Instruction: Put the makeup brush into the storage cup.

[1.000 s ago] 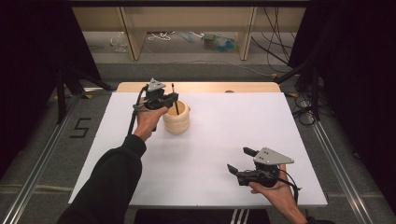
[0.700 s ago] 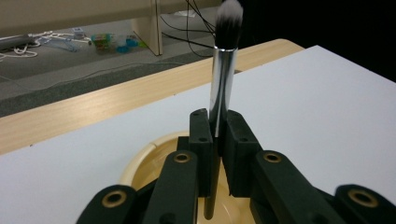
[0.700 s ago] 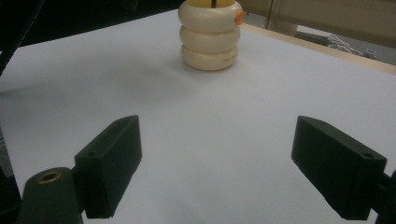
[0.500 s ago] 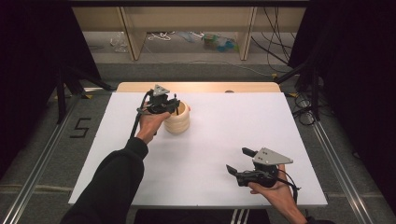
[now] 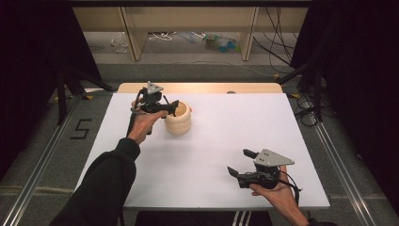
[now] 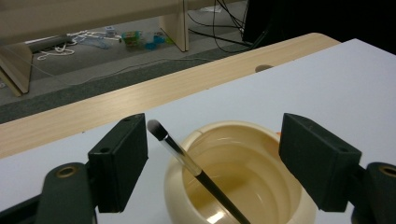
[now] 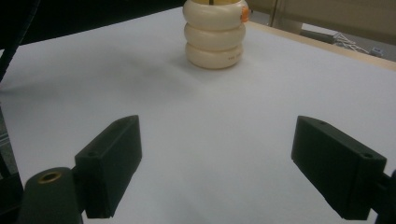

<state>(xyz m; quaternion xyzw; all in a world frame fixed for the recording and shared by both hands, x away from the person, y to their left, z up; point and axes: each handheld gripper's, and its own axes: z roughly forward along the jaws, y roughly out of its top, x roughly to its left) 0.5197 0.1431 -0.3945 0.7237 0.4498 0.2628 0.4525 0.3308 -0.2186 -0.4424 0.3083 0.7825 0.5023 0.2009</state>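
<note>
The cream ribbed holder [image 5: 178, 118] stands on the far left part of the white table [image 5: 226, 141], not far from the wooden far edge. A thin black brush [image 6: 196, 171] leans inside the holder, with its soft tip up and toward the left jaw in the left gripper view. The left gripper [image 5: 165, 106] hangs just above the rim of the holder, its jaws wide apart on both sides of the opening and holding nothing. The right gripper [image 5: 241, 165] is at the near right of the table, well apart from the holder. Its jaws are also wide open and empty, pointing left.
</note>
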